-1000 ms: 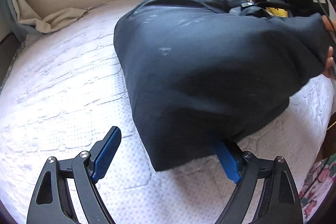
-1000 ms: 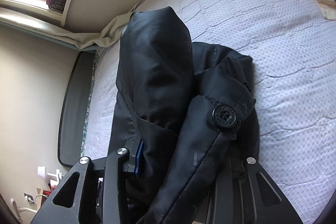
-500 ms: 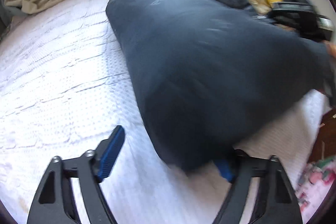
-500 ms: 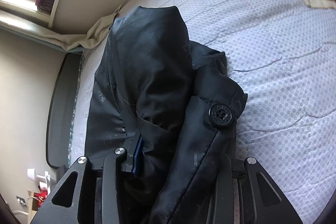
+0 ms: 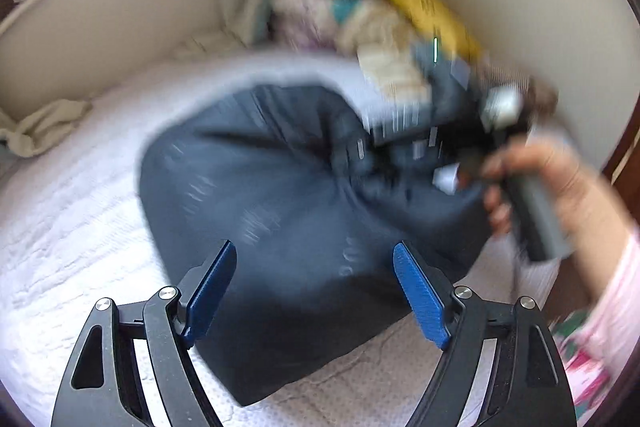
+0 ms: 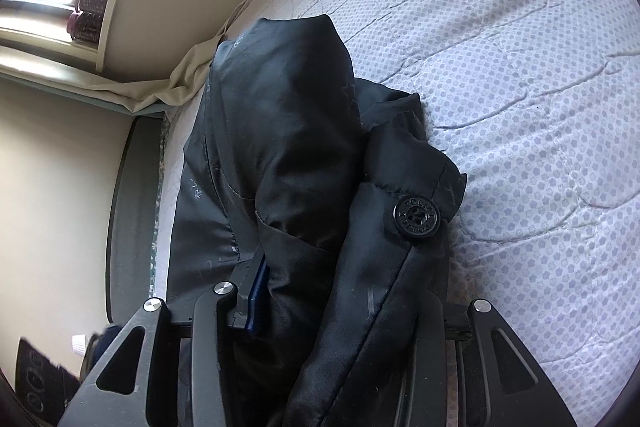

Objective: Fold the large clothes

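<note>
White quilted bed (image 6: 520, 115), dark jacket (image 6: 288, 155), seemingly partly lifted

1. Button (image 6: 417, 215) on the dark jacket (image 6: 280, 155), right wrist view: raised lettering runs round the rim. The upper arc appears to read "POLICE"; the lower arc repeats similar letters upside down and cannot be confirmed.
2. Jacket lining, right wrist view: faint pale printed marks and star shapes. Not legible.
3. Yellow item (image 5: 428, 11) in the heap of clothes, left wrist view: dark marks on it, blurred, unreadable.
4. No other text, number or sign can be read in either view.
</note>
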Demonstrator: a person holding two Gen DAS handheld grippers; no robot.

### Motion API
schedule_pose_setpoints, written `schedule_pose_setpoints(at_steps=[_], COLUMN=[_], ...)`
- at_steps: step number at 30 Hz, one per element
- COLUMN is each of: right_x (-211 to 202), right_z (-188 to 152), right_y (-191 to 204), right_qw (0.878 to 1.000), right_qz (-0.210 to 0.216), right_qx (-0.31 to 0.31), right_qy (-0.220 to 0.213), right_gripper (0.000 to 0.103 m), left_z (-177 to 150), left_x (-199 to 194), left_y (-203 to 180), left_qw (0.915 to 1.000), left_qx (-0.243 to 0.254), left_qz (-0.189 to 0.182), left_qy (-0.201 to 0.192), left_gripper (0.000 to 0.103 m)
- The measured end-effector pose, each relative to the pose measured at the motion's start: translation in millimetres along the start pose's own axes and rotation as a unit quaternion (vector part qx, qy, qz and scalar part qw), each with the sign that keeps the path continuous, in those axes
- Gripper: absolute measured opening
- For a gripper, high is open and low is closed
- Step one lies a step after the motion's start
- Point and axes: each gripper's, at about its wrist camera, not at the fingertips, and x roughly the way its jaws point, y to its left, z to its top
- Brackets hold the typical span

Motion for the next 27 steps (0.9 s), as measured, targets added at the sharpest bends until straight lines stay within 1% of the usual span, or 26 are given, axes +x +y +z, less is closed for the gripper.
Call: schedule_pose_setpoints(at_steps=[1, 2, 4, 6, 8, 10, 11, 12, 13, 14, 15, 16, 17, 18, 20, 22, 24, 27], right_x=[-2.3, -5.0, -9.7, -20.9, -31.6, -51.4, -61.5, -71.6, -79.1, -88.6, -91.9, -90.8, -86.4, -77.6, -56.0, -31.8, -18.9, -9.5], right_z=[0.4, 0.5, 0.8, -0.9, -3.5, -7.4, -10.5, -14.1, -16.3, -21.9, -24.8, -28.4, -31.0, -33.5, -36.4, -33.8, -30.3, -22.5], right_y=[-1.5, -2.0, -1.8, 3.0, 8.9, 22.0, 31.4, 41.5, 49.8, 64.6, 74.6, 84.5, 91.7, 99.5, 107.4, 104.3, 99.0, 88.4], right_qw=[1.000, 1.000, 1.000, 0.999, 0.998, 0.994, 0.990, 0.983, 0.975, 0.964, 0.961, 0.960, 0.960, 0.959, 0.951, 0.939, 0.936, 0.936], right_qz=[-0.003, -0.008, -0.011, -0.030, -0.051, -0.088, -0.110, -0.136, -0.157, -0.176, -0.169, -0.154, -0.145, -0.144, -0.176, -0.232, -0.252, -0.263], right_qx=[0.000, -0.001, -0.003, -0.015, -0.023, -0.040, -0.057, -0.075, -0.093, -0.122, -0.142, -0.162, -0.175, -0.197, -0.226, -0.234, -0.230, -0.222], right_qy=[-0.001, -0.002, -0.004, -0.013, -0.024, -0.050, -0.071, -0.098, -0.123, -0.155, -0.168, -0.168, -0.161, -0.146, -0.118, -0.095, -0.084, -0.073], right_gripper=[0.038, 0.039, 0.040, 0.043, 0.055, 0.059, 0.059, 0.059, 0.059, 0.058, 0.057, 0.049, 0.039, 0.034, 0.020, 0.013, 0.012, 0.010], left_z=[-4.7, -8.7, -13.8, -14.0, -15.3, -16.9, -16.8, -16.6, -15.5, -16.7, -18.6, -18.1, -18.3, -19.5, -21.5, -21.6, -21.7, -19.7], left_x=[13.8, 20.6, 29.9, 37.0, 43.0, 45.6, 47.4, 48.5, 49.8, 49.1, 45.7, 47.5, 48.3, 48.6, 50.9, 50.1, 50.7, 52.2], left_y=[-8.7, -16.1, -22.9, -26.8, -28.7, -29.6, -28.5, -26.7, -26.9, -27.6, -30.3, -31.5, -35.2, -34.8, -35.3, -34.8, -35.0, -35.4], left_qw=[0.9997, 0.9994, 0.9985, 0.9978, 0.9973, 0.9972, 0.9973, 0.9974, 0.9975, 0.9974, 0.9972, 0.9969, 0.9967, 0.9965, 0.9965, 0.9968, 0.9968, 0.9970], left_qx=[0.010, 0.017, 0.032, 0.042, 0.048, 0.047, 0.046, 0.044, 0.043, 0.043, 0.046, 0.049, 0.051, 0.052, 0.052, 0.051, 0.052, 0.053], left_qz=[0.009, 0.014, 0.034, 0.043, 0.048, 0.051, 0.052, 0.052, 0.052, 0.053, 0.056, 0.058, 0.060, 0.061, 0.061, 0.057, 0.055, 0.052], left_qy=[0.021, 0.027, 0.028, 0.029, 0.030, 0.026, 0.025, 0.023, 0.022, 0.021, 0.021, 0.020, 0.021, 0.021, 0.022, 0.023, 0.023, 0.022], left_gripper=[0.085, 0.087, 0.088, 0.088, 0.088, 0.088, 0.088, 0.088, 0.088, 0.088, 0.088, 0.088, 0.088, 0.088, 0.088, 0.088, 0.089, 0.089])
